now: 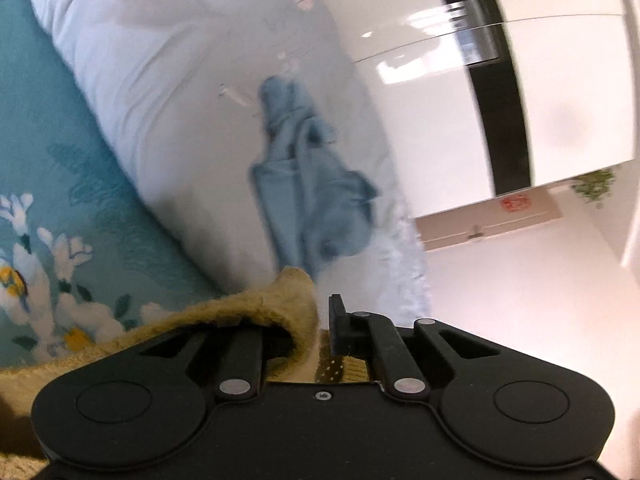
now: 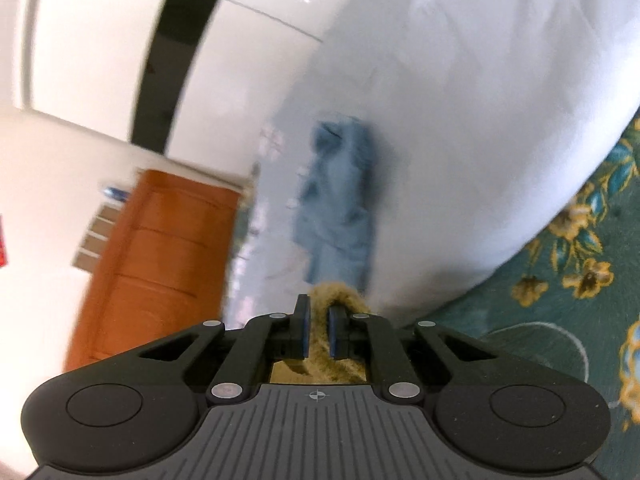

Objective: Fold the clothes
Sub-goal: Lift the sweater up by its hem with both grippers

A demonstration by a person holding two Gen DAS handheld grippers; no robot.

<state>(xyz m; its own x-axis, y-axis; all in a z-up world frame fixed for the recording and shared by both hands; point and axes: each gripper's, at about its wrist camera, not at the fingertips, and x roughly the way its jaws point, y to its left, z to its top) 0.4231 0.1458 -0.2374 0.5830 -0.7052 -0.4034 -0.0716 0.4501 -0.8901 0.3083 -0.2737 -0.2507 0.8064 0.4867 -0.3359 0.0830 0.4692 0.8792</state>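
- The left wrist camera is looking forward over its hand-held gripper [image 1: 320, 328], tilted, facing the blue garment [image 1: 312, 184] lying near on the bed [image 1: 160, 100], with the white wall to that garment's right.
- The right wrist camera is looking along its hand-held gripper [image 2: 318, 334] at the same blue garment [image 2: 340, 196], close ahead.
- Both views are sharing the garment, the pale duvet [image 2: 480, 120] and the teal floral blanket [image 1: 60, 200].

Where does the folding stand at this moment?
Nothing looks folded yet. In hand: both the left gripper and right gripper are shut on the mustard-yellow fuzzy garment, lifted over the bed. Left: that garment's folds, and the blue garment, which lies crumpled on the pale duvet.
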